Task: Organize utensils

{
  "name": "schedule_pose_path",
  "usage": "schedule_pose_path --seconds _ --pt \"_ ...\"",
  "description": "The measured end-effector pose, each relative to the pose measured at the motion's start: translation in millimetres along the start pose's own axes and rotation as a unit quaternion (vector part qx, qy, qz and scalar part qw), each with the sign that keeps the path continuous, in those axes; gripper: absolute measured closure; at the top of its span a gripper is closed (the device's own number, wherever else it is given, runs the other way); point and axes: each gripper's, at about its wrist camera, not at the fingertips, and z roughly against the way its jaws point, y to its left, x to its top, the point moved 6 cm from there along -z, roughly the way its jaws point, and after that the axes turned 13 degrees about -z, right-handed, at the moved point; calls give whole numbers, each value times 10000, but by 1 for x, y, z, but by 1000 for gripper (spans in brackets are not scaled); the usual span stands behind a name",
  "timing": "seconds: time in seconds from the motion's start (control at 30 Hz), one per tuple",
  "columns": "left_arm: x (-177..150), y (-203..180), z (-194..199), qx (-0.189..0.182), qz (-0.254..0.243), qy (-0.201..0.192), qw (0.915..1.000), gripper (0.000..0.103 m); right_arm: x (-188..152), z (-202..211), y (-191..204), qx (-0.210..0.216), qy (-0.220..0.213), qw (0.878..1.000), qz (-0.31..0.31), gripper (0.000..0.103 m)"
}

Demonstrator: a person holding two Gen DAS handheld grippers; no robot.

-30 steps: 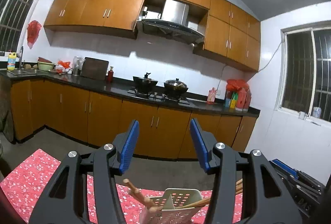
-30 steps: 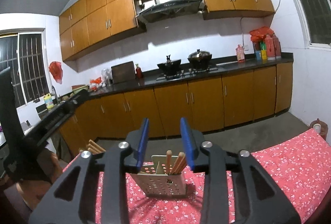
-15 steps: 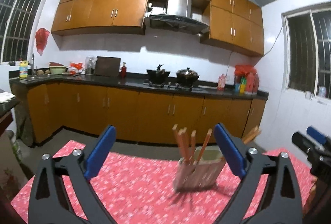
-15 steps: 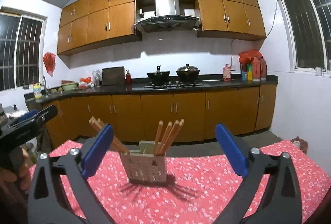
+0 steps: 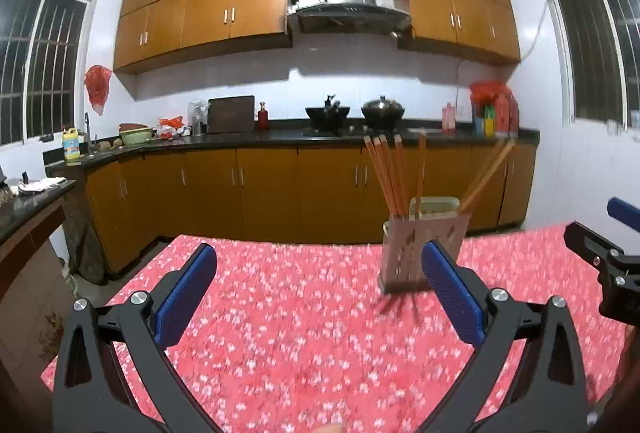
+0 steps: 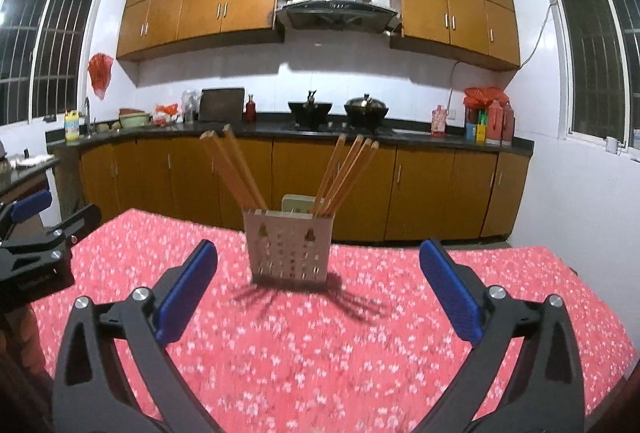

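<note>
The left claw (image 5: 318,297) stands wide, nothing between its blue pads, hanging above the red flowered cloth (image 5: 300,333) that covers the table. The right claw (image 6: 318,293) is spread just as wide and also grips nothing. In the left view the right claw shows at the right edge; in the right view the left claw shows at the left edge, so the two are side by side and well apart.

Ahead of both, upright on the cloth, stands a pale holder (image 6: 289,247) with rows of small holes in its front wall. It touches neither claw. Wooden chopsticks (image 6: 344,177) stick up out of it, one bunch leaning left and another leaning right. From the left claw the holder sits off to the right, partly behind that claw's right pad.

Beyond the table run orange-brown cabinets (image 6: 208,177) under a dark counter (image 6: 420,135) with two black pots (image 6: 366,107).
</note>
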Motion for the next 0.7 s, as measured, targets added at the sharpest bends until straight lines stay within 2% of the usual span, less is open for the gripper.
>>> schedule_pose_path --seconds 0.37,0.7 --pt "-39 -11 6 -103 3 411 9991 2 -35 11 -5 -177 195 9996 31 4" --pt "-55 -14 12 -104 -118 519 9985 2 -56 11 -22 -316 457 9983 -189 4"
